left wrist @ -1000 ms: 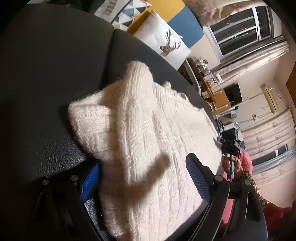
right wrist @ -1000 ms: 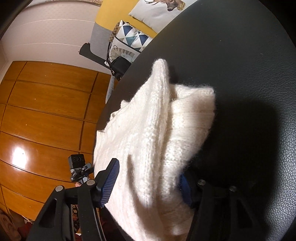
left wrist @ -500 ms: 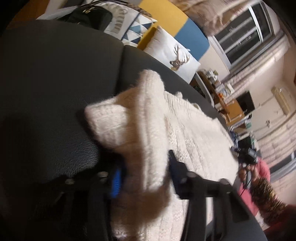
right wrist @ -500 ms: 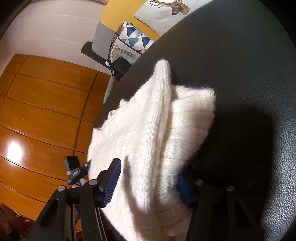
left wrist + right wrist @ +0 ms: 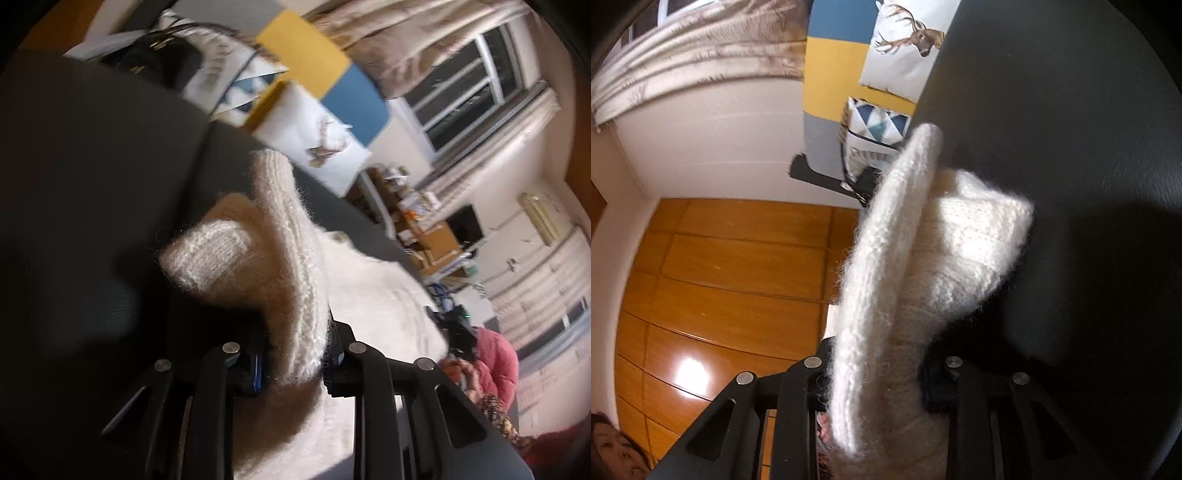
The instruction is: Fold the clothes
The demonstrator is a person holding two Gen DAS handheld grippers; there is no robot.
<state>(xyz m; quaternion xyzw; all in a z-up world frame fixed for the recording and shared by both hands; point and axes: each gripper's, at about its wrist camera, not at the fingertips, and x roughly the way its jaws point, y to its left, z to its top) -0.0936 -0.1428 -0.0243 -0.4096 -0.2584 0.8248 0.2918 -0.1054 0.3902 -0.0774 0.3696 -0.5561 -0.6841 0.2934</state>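
Black leather surface [image 5: 92, 184] under everything. My left gripper [image 5: 295, 360], jaws just closed, pinches a fold of the cream knit sweater [image 5: 280, 266]; my right gripper [image 5: 875, 373], likewise just closed, clamps another fold (fuzzy, ribbed). Sweater's edge is lifted off the leather. Beyond: deer cushion [image 5: 905, 40], window [image 5: 469, 77].

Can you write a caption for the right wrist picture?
Right gripper pinching a fluffy white sweater over a black cushion.
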